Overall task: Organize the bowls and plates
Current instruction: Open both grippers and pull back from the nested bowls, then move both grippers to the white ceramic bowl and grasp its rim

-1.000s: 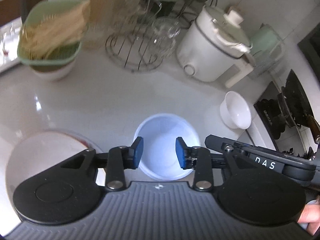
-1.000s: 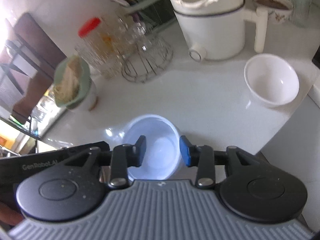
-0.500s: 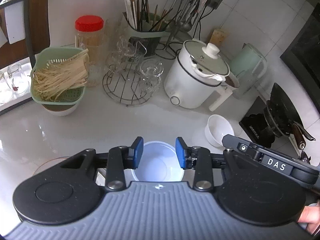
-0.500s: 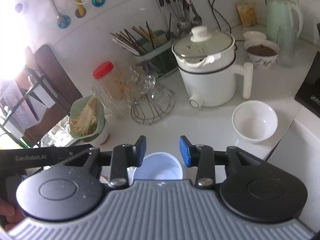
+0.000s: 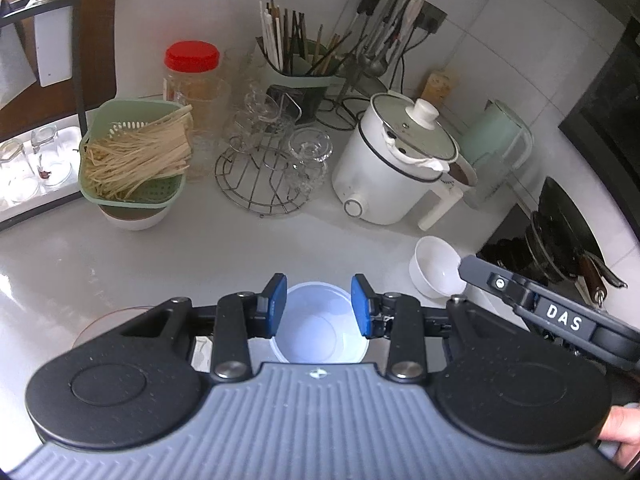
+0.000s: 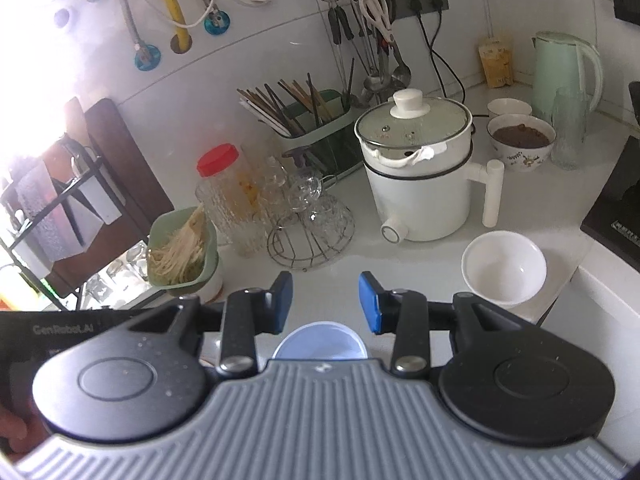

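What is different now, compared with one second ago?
Both grippers rose and tilted up: the pale blue bowl slid toward the bottom of each view and looks smaller. Left gripper and right gripper stay open and empty. The white bowl and counter are unchanged.

Glossy white counter (image 5: 248, 248) — translucent plastic bowl (image 5: 320, 324)

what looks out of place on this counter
The green colander of dry noodles is perched on a white bowl, and the noodles stick out over its rim. Nothing looks spilled or broken.
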